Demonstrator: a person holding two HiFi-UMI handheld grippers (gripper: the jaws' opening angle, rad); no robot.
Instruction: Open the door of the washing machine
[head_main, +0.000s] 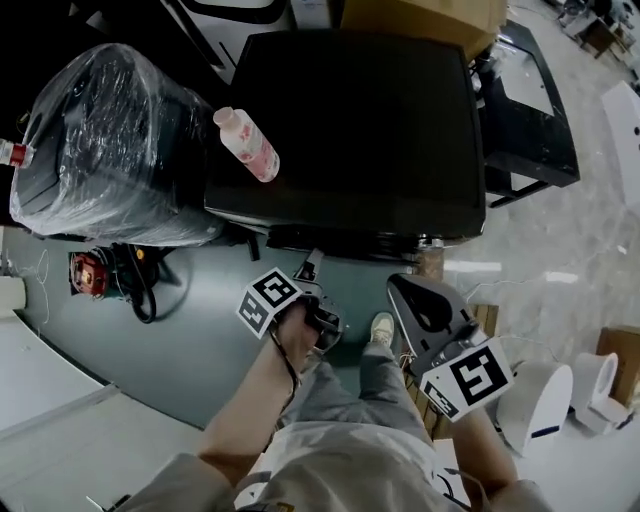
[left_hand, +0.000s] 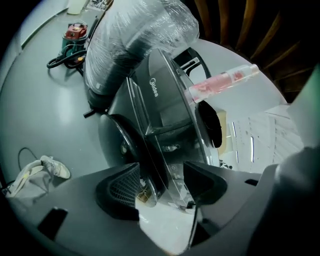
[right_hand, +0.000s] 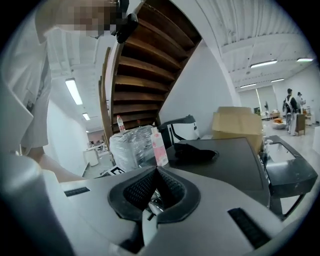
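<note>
My washing machine (head_main: 350, 120) stands on the floor just ahead, dark and glossy, flat top upward. The rim of its round front door (left_hand: 119, 141) sits clamped in my left hand-held gripper (left_hand: 161, 186).

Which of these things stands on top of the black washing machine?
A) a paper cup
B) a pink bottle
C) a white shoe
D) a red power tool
B: a pink bottle stands on the lid of the washing machine, near one edge.
</note>
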